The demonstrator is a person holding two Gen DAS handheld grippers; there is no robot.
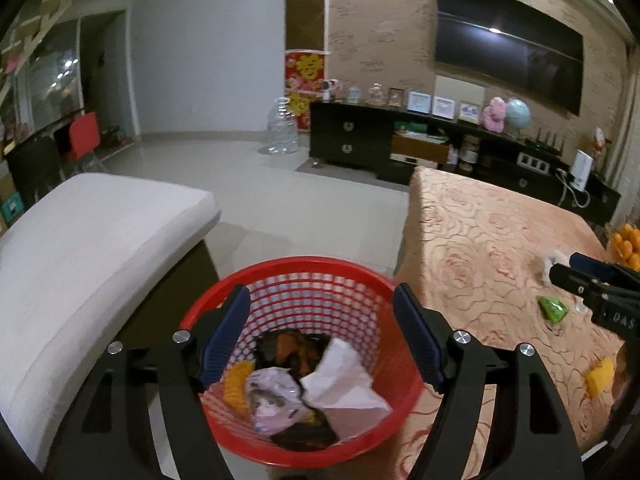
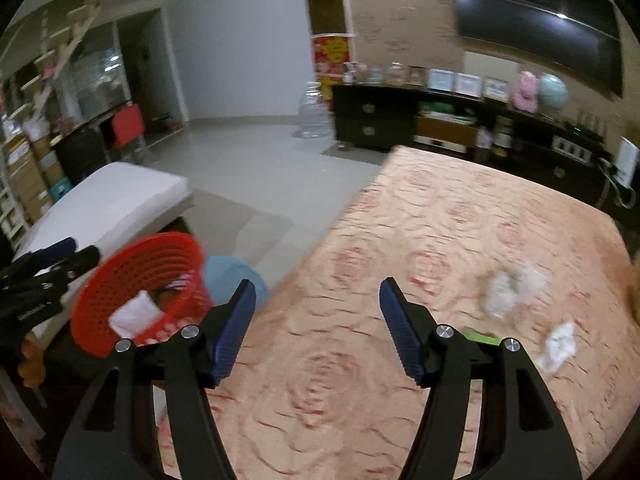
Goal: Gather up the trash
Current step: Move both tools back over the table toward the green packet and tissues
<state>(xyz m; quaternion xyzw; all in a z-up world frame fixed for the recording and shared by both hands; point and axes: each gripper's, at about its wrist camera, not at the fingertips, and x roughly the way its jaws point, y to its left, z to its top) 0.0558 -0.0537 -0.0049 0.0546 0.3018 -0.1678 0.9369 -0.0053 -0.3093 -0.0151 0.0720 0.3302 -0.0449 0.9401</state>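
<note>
A red mesh basket (image 1: 304,268) stands on the floor beside the table and holds a white tissue (image 1: 340,384), an orange peel (image 1: 236,384), a pink wrapper (image 1: 272,400) and dark wrappers. My left gripper (image 1: 320,292) hangs open above it with nothing between its fingers. On the rose-patterned tablecloth (image 1: 480,232) lie a green wrapper (image 1: 554,309), a crumpled tissue (image 1: 546,266) and a yellow scrap (image 1: 600,376). My right gripper (image 2: 318,285) is open and empty over the cloth. The crumpled tissue (image 2: 508,290) and a white paper ball (image 2: 560,346) lie to its right.
A white cushioned bench (image 1: 80,248) stands left of the basket (image 2: 136,280). A light blue bin (image 2: 236,280) sits behind the basket. A dark TV cabinet (image 1: 360,140) and a clear water jug (image 1: 282,128) line the far wall. Oranges (image 1: 628,244) sit at the table's right edge.
</note>
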